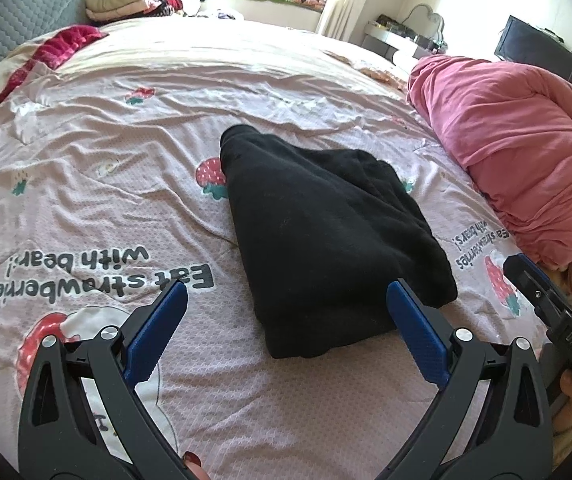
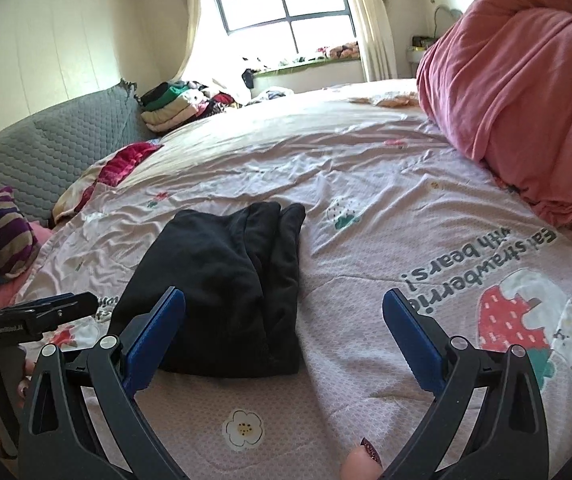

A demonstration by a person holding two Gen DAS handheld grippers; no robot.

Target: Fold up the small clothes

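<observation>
- Garment: black, small, lies in the middle of the bed on the printed pink sheet, already doubled into a long narrow stack; near end squarish, far end tapering to a rounded tip.
- Same garment in the right wrist view: two or three layers show at the far end, offset from one another, not flush.
- Left gripper: wide open, holds nothing; its right finger sits just beside or touching the garment's near right corner, its left finger over bare sheet.
- Right gripper: wide open, empty; its left finger overlaps the garment's near left edge in view, contact cannot be told; its right finger over bare sheet.
- Step judged: either a final cross-fold, near end to far end, or the fold is finished and both grippers are off.
- Method, if folding on: each gripper takes one near corner, pinching all layers together, low against the sheet.
- Lift both corners level and carry them forward together, so the stack does not skew.
- Risk: the loose far layers may slide apart; the sheet itself may be caught in the pinch.
- Quilt: pink, heaped at the right, well apart from the garment.
</observation>
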